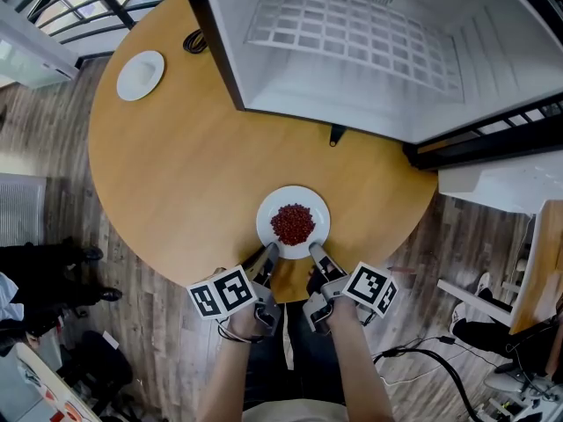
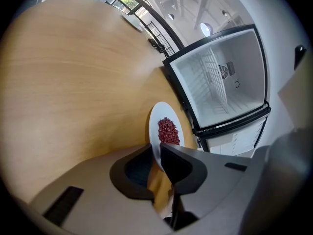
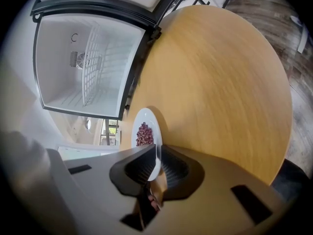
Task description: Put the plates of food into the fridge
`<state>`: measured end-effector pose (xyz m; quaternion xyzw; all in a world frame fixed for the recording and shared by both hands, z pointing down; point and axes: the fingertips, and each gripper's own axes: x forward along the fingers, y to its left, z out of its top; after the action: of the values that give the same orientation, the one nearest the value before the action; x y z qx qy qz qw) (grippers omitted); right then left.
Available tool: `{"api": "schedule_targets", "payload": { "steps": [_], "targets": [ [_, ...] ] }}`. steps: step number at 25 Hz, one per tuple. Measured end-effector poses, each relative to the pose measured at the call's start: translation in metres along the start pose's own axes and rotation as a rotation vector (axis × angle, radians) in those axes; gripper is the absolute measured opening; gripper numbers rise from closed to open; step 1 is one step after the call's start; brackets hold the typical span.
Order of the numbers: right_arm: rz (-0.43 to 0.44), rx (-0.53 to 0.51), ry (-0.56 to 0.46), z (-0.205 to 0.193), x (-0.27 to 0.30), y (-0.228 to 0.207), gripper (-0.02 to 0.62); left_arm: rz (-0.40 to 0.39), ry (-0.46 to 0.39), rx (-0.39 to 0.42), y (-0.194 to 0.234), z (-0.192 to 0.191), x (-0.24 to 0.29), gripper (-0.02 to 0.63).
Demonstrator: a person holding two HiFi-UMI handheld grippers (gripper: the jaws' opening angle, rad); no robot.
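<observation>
On the round table (image 1: 176, 183), left hand-held gripper (image 1: 269, 254) and right hand-held gripper (image 1: 315, 252) each pinch the plate (image 1: 293, 202).

No writing, label, brand or number can be read on anything.

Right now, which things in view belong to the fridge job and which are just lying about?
Job: white round plate of red beans, with the left gripper and right gripper both shut on its near rim; open white fridge with a wire shelf; small white plate far across, contents unclear.
Lying about: black looped cable on the round wooden table.
</observation>
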<state>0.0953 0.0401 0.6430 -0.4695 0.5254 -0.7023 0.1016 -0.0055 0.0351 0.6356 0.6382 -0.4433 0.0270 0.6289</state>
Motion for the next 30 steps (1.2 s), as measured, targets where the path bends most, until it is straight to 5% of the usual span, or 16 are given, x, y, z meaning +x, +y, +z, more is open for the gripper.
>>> {"api": "schedule_targets", "payload": {
  "steps": [10,30],
  "targets": [
    [0.041,0.046,-0.028,0.002,0.0,0.0,0.032,-0.05,-0.033,-0.1,0.0,0.003,0.002,0.035],
    [0.14,0.002,-0.097,0.021,-0.018,0.05,0.023,-0.159,-0.094,-0.063,-0.05,0.034,-0.017,0.031]
  ]
}}
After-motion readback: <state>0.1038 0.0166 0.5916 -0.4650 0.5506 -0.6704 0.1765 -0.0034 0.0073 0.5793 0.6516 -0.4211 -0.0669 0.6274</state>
